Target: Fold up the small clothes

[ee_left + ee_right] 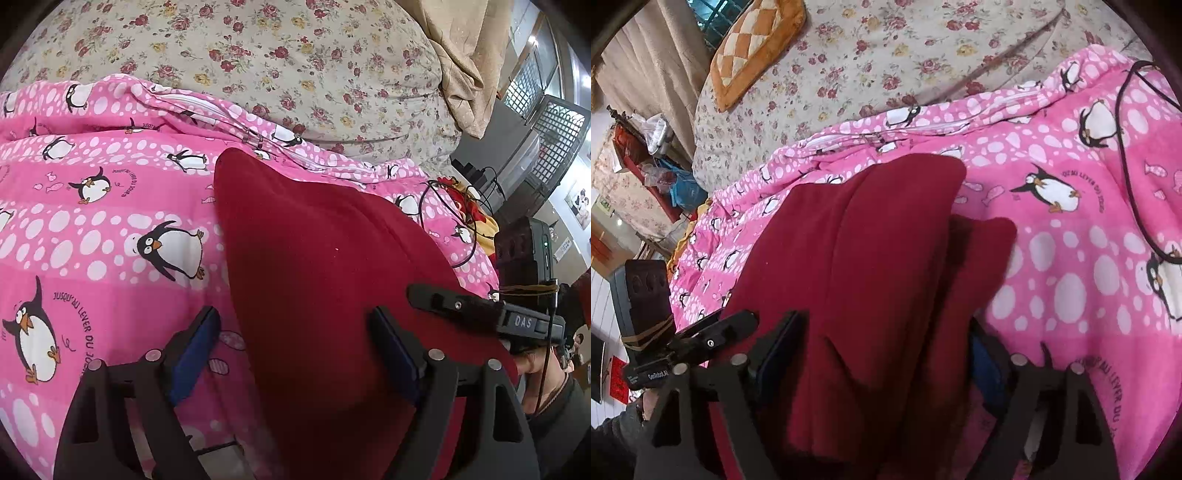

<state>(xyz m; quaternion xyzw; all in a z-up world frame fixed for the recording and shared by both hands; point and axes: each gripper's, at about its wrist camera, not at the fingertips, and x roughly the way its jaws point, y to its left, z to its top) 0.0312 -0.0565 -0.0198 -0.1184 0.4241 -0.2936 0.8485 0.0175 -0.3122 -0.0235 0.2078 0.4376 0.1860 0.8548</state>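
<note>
A dark red garment (325, 258) lies on the pink penguin blanket (103, 229). In the left wrist view my left gripper (295, 350) is open, its jaws wide apart over the garment's left edge, with the red cloth between them. The right gripper's finger (443, 301) rests on the garment's right side. In the right wrist view the red garment (864, 258) is folded in layers and fills the gap of my right gripper (882, 354), which is open. The left gripper (713, 332) reaches onto the cloth's left edge.
A floral bedspread (295, 66) lies beyond the blanket. An orange checked cushion (753, 44) lies at the far left. A black cable (1126, 155) runs over the blanket at right. Red and yellow items (465, 199) and a grey crate (554, 129) are by the bed's edge.
</note>
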